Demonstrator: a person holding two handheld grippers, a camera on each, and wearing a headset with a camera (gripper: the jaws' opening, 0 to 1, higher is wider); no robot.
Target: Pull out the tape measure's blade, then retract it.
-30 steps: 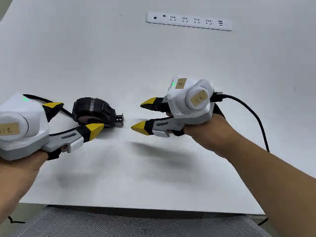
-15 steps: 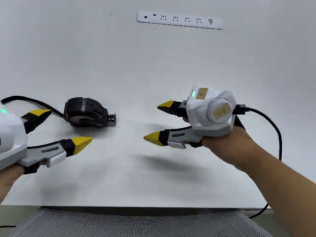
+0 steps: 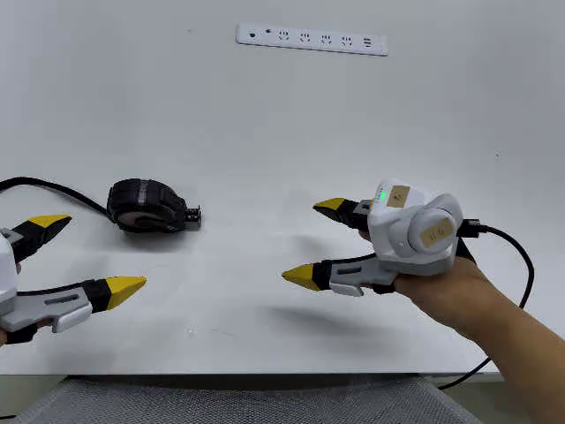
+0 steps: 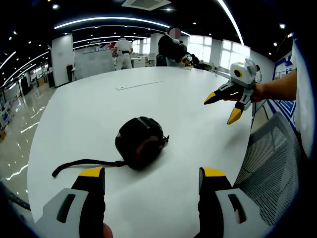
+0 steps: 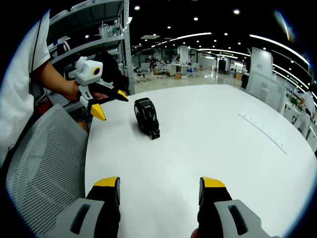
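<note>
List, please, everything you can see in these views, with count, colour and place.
table: 1, white, under everything
tape: 1, black, on the table left of centre, blade in
strap: 1, black, trailing left from the tape
power strip: 1, white, far side of the table
chair: 1, grey mesh, at the near edge
people: at least 2, in white and dark, far behind the table
cable: 1, black, running from the right gripper
left gripper: 1, white with yellow tips, open, near left
right gripper: 1, same colours, open, near right
right hand: 1, holding the right gripper
</note>
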